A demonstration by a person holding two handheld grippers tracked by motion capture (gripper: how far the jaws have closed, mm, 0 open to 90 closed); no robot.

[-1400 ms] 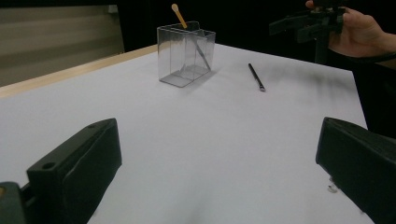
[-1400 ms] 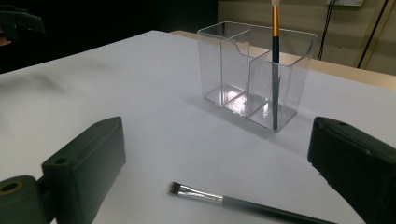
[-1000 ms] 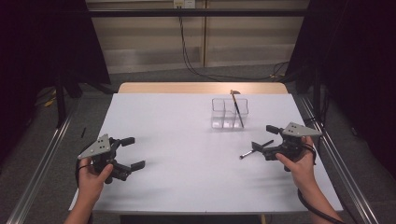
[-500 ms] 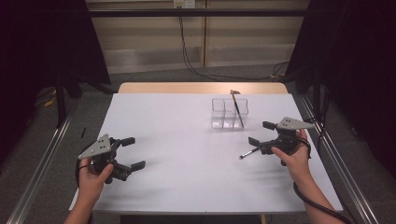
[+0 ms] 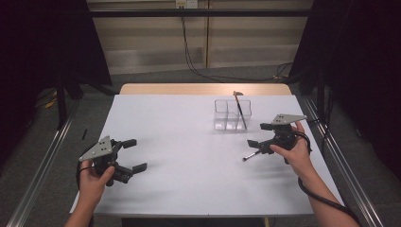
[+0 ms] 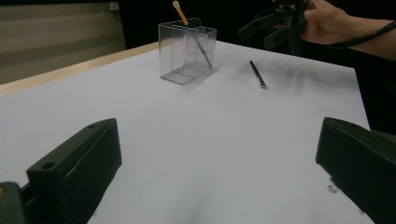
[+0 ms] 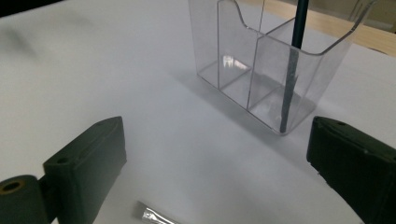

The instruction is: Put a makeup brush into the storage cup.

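A clear plastic organizer (image 5: 226, 116) with several compartments stands at the back right of the white table (image 5: 189, 142). A dark brush (image 5: 241, 111) with a wooden end leans inside it (image 7: 290, 74). A second thin dark tool with a silver tip (image 5: 250, 155) lies flat on the table in front of it (image 6: 257, 73). My right gripper (image 5: 256, 135) hovers open just above that tool, and the silver tip (image 7: 152, 215) shows below its jaws. My left gripper (image 5: 136, 154) is open at the near left, with nothing between its jaws (image 6: 215, 177).
A wooden strip (image 5: 203, 89) edges the far side of the table. Metal rails (image 5: 47, 156) run along both sides, and dark curtains hang to the left and right. The right hand and gripper (image 6: 280, 21) appear beyond the organizer (image 6: 187, 51) in the left gripper view.
My right gripper has moved forward and a little left, toward the organizer and over the lying tool. The tool and the left gripper have stayed put.
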